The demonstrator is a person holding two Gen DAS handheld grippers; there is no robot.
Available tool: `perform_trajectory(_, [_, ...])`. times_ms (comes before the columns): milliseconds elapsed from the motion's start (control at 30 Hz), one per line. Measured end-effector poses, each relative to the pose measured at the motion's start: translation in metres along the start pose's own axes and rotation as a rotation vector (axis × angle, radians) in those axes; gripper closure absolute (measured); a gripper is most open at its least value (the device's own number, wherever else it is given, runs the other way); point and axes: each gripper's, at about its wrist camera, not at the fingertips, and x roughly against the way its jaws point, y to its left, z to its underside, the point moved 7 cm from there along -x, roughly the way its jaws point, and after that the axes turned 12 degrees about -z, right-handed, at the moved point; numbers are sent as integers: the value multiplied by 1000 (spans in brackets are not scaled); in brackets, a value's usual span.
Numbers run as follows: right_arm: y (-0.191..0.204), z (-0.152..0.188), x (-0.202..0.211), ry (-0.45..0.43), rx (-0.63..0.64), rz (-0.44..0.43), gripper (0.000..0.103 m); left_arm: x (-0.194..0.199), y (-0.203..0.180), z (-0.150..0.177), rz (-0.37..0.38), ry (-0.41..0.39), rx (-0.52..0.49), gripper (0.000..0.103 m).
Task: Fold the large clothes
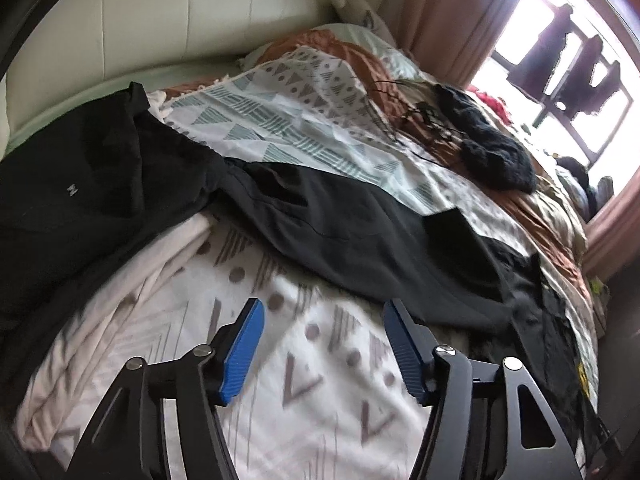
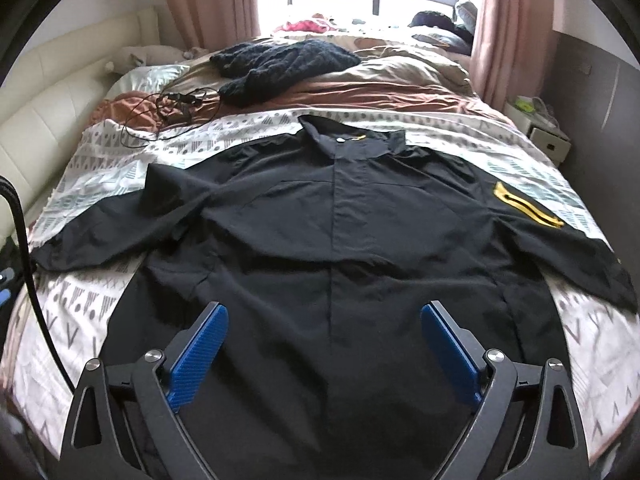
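Note:
A large black jacket [image 2: 332,216] lies spread front-up on the bed, collar [image 2: 344,136] at the far side and both sleeves out. A yellow patch [image 2: 528,204] marks its right-hand sleeve. My right gripper [image 2: 324,308] hovers open over the jacket's lower front, nothing between its blue pads [image 2: 196,356]. In the left wrist view one black sleeve [image 1: 360,236] runs across the patterned bedspread [image 1: 304,380]. My left gripper [image 1: 324,304] stands open over bare bedspread just short of that sleeve, holding nothing.
Another black garment [image 1: 72,188] with a small logo lies at the left by the cream headboard [image 1: 180,12]. A dark knitted item [image 2: 280,64] and a tangled cable [image 2: 172,108] lie beyond the jacket. Curtains and a window stand behind; a bedside unit [image 2: 548,140] is at the right.

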Motion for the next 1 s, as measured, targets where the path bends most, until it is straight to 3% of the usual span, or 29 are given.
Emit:
perform_trajectory(100, [2,-8,-22,14,6,-15,17,-26,4,-11,-23,19,27,44])
perform_trajectory(333, [3,-23,-63,28,9,-36,19,-81,13,-26,-117,62,33,52])
perform_trajectory(500, [6,-23,-88,54,17,-43,28,-120,17,-30,-160,120,54,55])
perform_trajectory(533, [6,-22,-92,62,15,-45,28,-128,16,-29,-158,141,61,58])
perform_trajectory(600, [8,-21,-101,72,10,-53,29,-138,16,-29,-170,151,66,77])
perform_trajectory(633, [9,-22,-104,73,8,-59,29,-138,14,-32,-172,140,64,96])
perform_trajectory(667, [10,-22,-107,73,6,-65,32,-138,13,-33,-165,143,65,99])
perform_trajectory(767, [17,-27,-117,80,-17,-115,46,-124,3,-44,-141,107,73,103])
perform_trajectory(1000, [41,-47,-151,92,-74,-241,50,-58,-40,-86,-38,-27,7,103])
